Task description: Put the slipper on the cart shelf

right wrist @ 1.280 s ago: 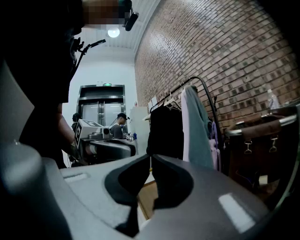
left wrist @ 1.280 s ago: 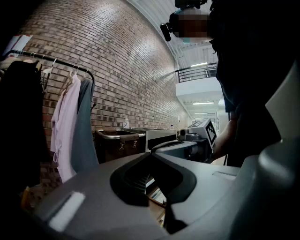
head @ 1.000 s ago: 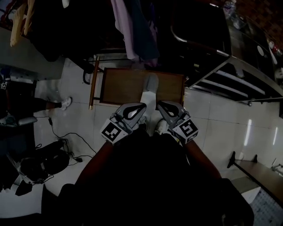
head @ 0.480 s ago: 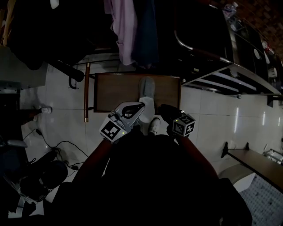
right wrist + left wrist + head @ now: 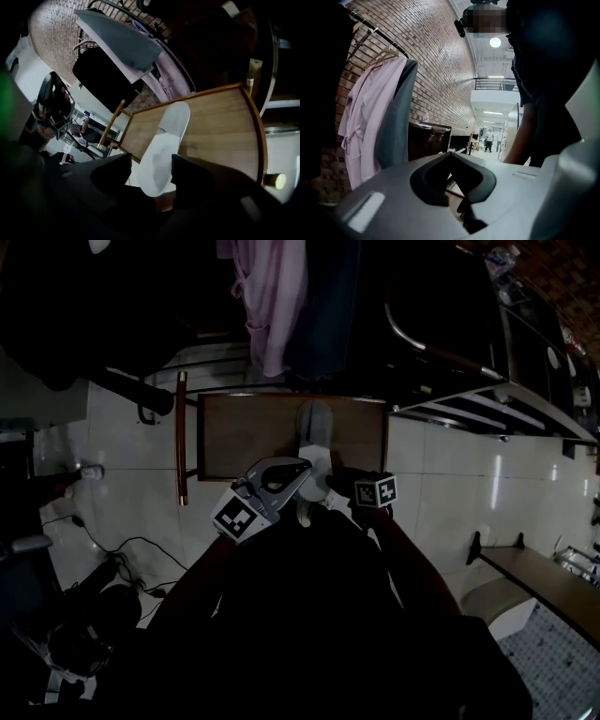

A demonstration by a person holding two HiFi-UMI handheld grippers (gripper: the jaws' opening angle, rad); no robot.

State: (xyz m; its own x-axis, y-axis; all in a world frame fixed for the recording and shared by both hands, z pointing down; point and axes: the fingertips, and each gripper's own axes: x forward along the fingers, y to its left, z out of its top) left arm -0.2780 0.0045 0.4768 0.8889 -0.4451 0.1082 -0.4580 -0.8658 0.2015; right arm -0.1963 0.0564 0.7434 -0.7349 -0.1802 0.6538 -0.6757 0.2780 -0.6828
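A pale grey slipper [image 5: 314, 427] lies lengthwise on the brown wooden cart shelf [image 5: 244, 432], toe pointing away from me. In the right gripper view the slipper [image 5: 166, 140] has its heel end over the shelf's [image 5: 220, 126] near edge. My right gripper [image 5: 150, 165] is open and its jaws have just been opening; the heel sits between the dark fingers [image 5: 187, 171] without being pinched. In the head view the right gripper [image 5: 339, 486] sits at the shelf's near edge. My left gripper [image 5: 281, 474] hovers beside it, jaws shut and empty [image 5: 450, 154].
A pink robe [image 5: 267, 306] and dark garments hang on a rack behind the cart; the robe [image 5: 365, 117] also fills the left gripper view. Metal rails [image 5: 469, 371] run at the right. Cables [image 5: 122, 549] lie on the white tiled floor at the left.
My right gripper has dropped toward the shelf's near edge and rolled, and its jaws have opened around the slipper's heel. The left gripper has shifted slightly. The slipper has stayed on the shelf.
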